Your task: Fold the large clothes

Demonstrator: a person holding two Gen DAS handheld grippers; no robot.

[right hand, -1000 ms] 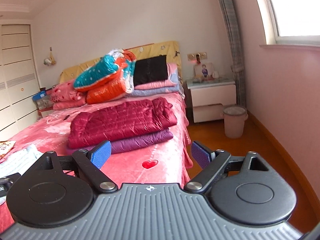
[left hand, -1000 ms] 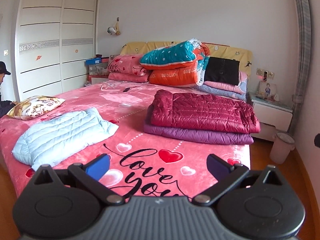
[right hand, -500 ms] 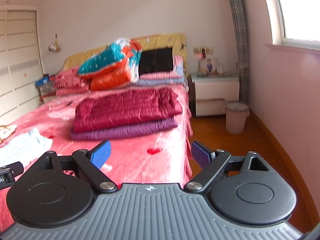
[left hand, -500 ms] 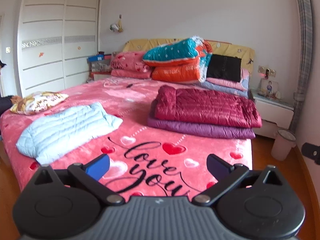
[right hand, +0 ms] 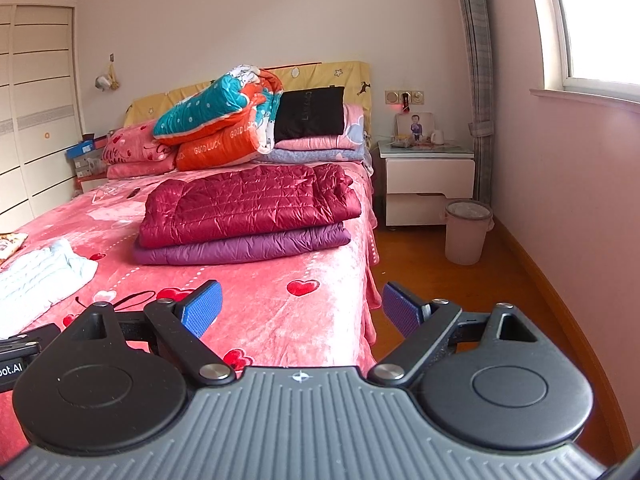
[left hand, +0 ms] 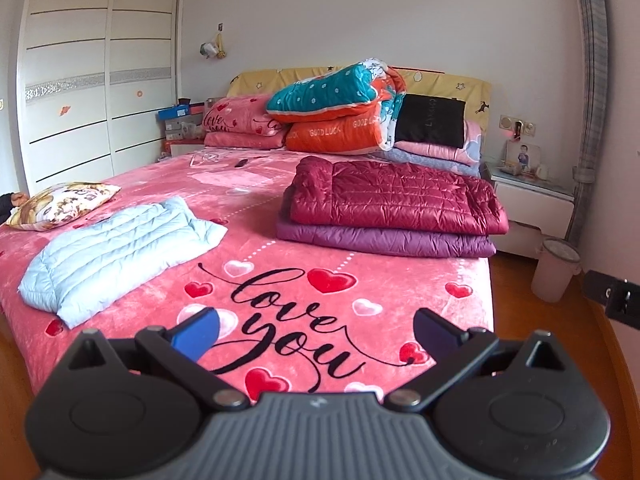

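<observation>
While both grippers, left and right, hang spread and empty, the blue jacket lies well ahead, leftward.

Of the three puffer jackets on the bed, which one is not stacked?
The light blue puffer jacket, lying alone on the left; the maroon puffer jacket sits atop the purple one.

bed cover: pink, red and white hearts, black words | top jacket: dark red | jacket under it: purple | flat jacket: light blue | finger pads: blue
</observation>
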